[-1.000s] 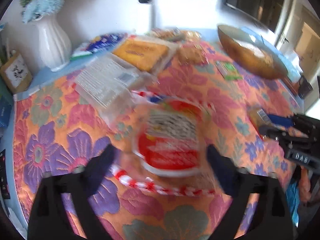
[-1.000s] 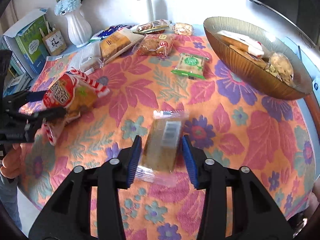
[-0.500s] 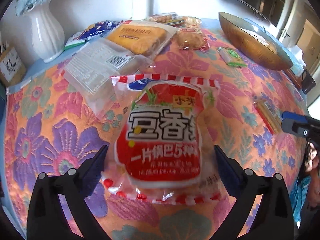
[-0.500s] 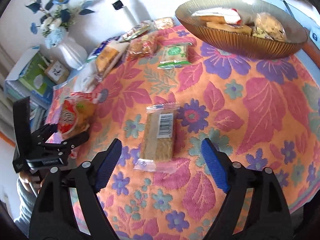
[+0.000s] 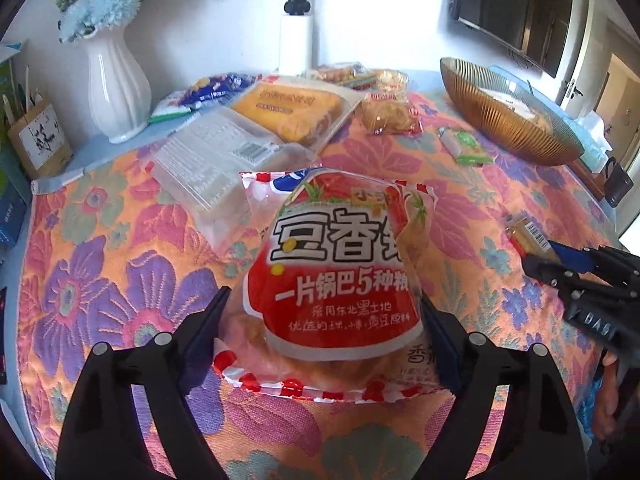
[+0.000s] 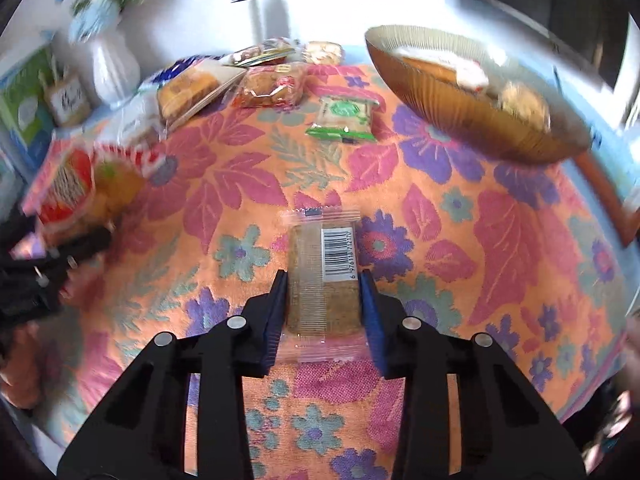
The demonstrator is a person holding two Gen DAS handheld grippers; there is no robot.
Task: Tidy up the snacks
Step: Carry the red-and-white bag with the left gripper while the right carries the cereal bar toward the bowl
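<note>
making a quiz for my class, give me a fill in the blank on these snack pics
1. The right gripper is shut on a clear-wrapped bar that bears a ____ label.
2. The left gripper is closing around a mainly ____ snack bag.
3. The flowers stand in a ____ vase.
4. The green packet lies on the cloth, ____ the brown bowl.

Missing words: barcode; red; white; outside
</note>
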